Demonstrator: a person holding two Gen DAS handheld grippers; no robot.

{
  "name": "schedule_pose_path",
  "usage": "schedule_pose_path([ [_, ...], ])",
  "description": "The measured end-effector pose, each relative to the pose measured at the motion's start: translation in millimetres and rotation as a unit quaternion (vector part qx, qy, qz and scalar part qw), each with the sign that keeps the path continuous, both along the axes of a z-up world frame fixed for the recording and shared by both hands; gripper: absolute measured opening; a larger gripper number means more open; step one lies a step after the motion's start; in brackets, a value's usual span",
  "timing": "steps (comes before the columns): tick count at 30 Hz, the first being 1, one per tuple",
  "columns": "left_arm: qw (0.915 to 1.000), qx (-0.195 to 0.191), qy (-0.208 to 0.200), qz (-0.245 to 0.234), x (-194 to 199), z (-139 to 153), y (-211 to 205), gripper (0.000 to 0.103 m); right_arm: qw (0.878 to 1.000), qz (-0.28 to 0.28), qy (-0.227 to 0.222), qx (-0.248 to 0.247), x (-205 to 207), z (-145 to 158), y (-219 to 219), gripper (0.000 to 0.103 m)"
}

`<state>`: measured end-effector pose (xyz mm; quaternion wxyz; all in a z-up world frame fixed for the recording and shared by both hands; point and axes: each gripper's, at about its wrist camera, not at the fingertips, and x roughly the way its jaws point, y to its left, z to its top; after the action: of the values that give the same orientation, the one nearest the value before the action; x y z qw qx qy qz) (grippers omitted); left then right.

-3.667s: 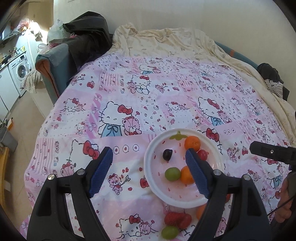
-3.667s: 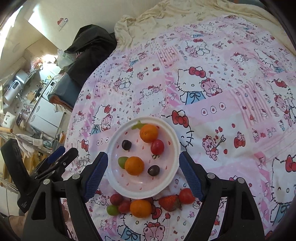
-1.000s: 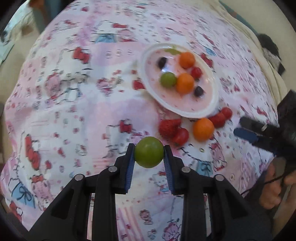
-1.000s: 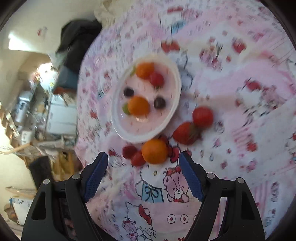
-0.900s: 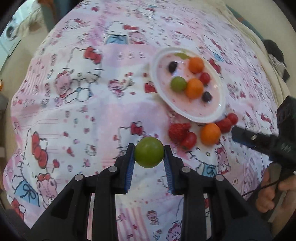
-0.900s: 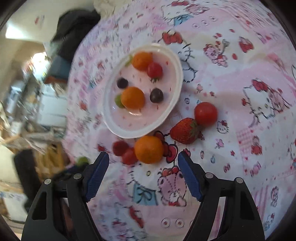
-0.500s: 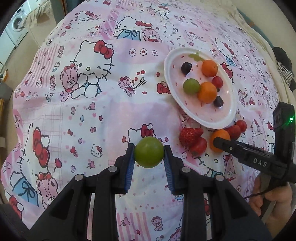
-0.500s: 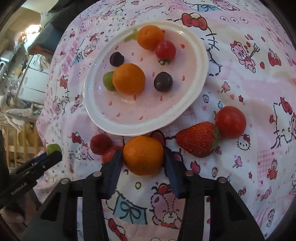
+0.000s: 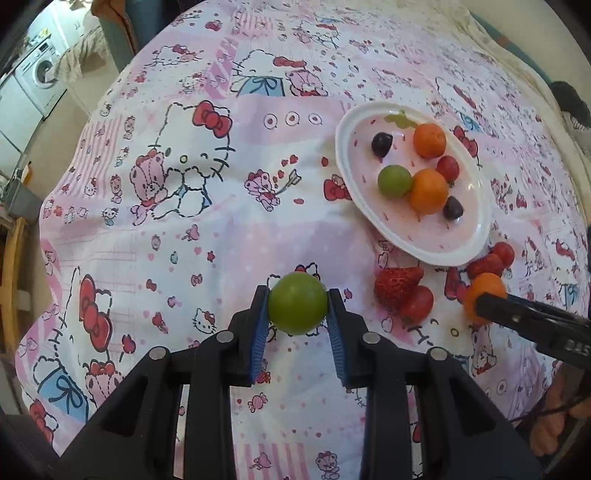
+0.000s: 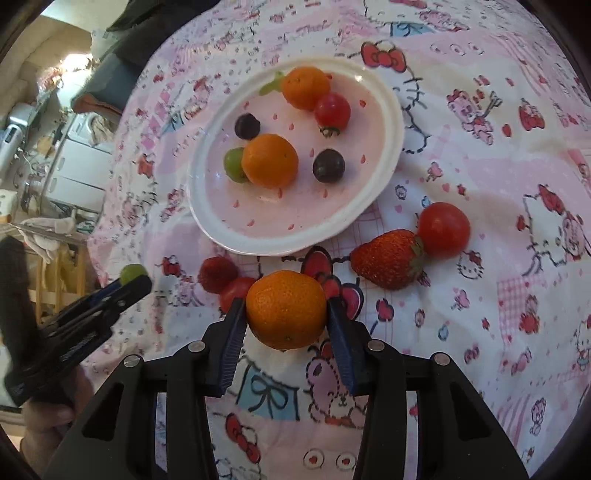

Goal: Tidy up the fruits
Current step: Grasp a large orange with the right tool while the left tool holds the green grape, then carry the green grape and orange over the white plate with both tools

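Note:
My left gripper [image 9: 297, 295] is shut on a round green fruit [image 9: 297, 312], held above the patterned bedspread, left of the white plate [image 9: 417, 240]. The plate holds two oranges, a green grape, two dark grapes and a small tomato. In the right wrist view my right gripper [image 10: 285, 306] is shut on an orange [image 10: 286, 314] just in front of the plate [image 10: 295, 214]. Both pads press its sides. A strawberry [image 10: 388, 258] and a tomato [image 10: 443, 229] lie to its right, with two small red fruits [image 10: 218, 273] to its left. The left gripper [image 10: 136, 282] shows at the left edge.
A pink cartoon-cat bedspread [image 9: 184, 221] covers the whole bed. A washing machine [image 9: 40, 70] and a wooden frame [image 9: 11, 277] stand beyond its left edge. A hand [image 9: 554, 417] grips the right tool's handle. Dark clothing [image 10: 147, 22] lies at the bed's far end.
My right gripper dropped toward the loose orange and its jaws closed onto it. My left gripper kept the green fruit and barely moved.

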<state>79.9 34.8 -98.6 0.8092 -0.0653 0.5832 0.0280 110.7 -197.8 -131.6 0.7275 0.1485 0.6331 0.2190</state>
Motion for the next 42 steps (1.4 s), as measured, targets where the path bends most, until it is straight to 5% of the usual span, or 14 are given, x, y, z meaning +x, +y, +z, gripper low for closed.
schedule_pose_path([
  [10, 0.9969, 0.013, -0.076, -0.017, -4.6, 48.2, -6.2, 0.026, 0.992, -0.073, -0.084, 0.063, 1.9, 62.5, -52.2, 0.046],
  [20, 0.9888, 0.021, -0.144, -0.031, 33.7, 96.8, -8.5, 0.026, 0.974, -0.071, -0.209, 0.054, 25.7, 110.6, -51.7, 0.046],
  [28, 0.9875, 0.032, -0.145, -0.054, 80.2, 89.8, -18.7, 0.027, 0.977, -0.053, -0.203, 0.025, 62.7, 98.4, -44.0, 0.046],
  [42, 0.9927, 0.019, -0.092, -0.076, 134.8, 21.3, -44.3, 0.027, 0.993, 0.0, -0.113, -0.036, 104.7, 28.8, -15.4, 0.046],
])
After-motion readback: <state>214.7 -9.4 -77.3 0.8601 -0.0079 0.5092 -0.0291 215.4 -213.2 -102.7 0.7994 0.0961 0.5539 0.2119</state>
